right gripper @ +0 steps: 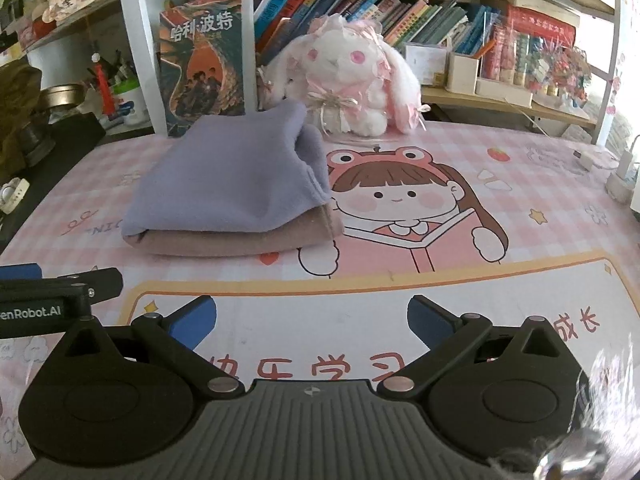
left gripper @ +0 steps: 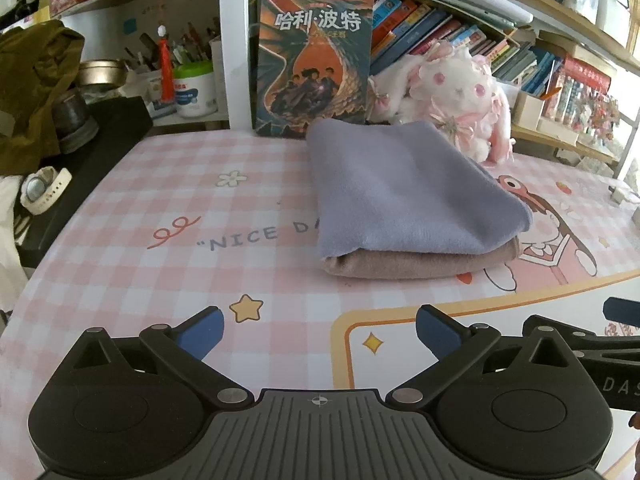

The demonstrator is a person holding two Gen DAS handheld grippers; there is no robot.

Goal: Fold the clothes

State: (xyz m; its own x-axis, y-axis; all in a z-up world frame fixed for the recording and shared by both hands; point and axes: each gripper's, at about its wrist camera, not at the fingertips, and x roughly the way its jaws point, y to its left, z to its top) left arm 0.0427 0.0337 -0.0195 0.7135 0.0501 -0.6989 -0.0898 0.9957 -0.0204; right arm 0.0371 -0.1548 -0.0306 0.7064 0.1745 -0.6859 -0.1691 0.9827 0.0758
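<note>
A: Two cloths stacked, both folded. Lilac cloth on top, brown cloth under it, on the pink checked mat.

B: Where in frame?

A: Left wrist view: centre, slightly right of middle. Right wrist view: left of centre, lilac cloth over brown cloth.

B: Shape of the stack?

A: Roughly rectangular. Near edge is a rounded fold on both layers. Lilac one is soft, fleece-like, mostly smooth with a shallow dip in the middle. Its open edges show on the right side in the right wrist view, puffed up a bit. Brown one only shows as a strip along the near edge and a corner at the right.

B: Aligned?

A: Close. Brown sticks out slightly at the near right corner.

B: Grippers?

A: Left gripper spread wide, nothing between the blue pads, clear of the stack, low in frame. Right gripper same: spread wide, empty, well short of the cloth. Each shows at the other view's side edge.

B: Behind the stack?

A: Upright book just behind it, white and pink plush rabbit to the right of that, touching or nearly touching the lilac cloth's far corner. Can't tell which.
</note>
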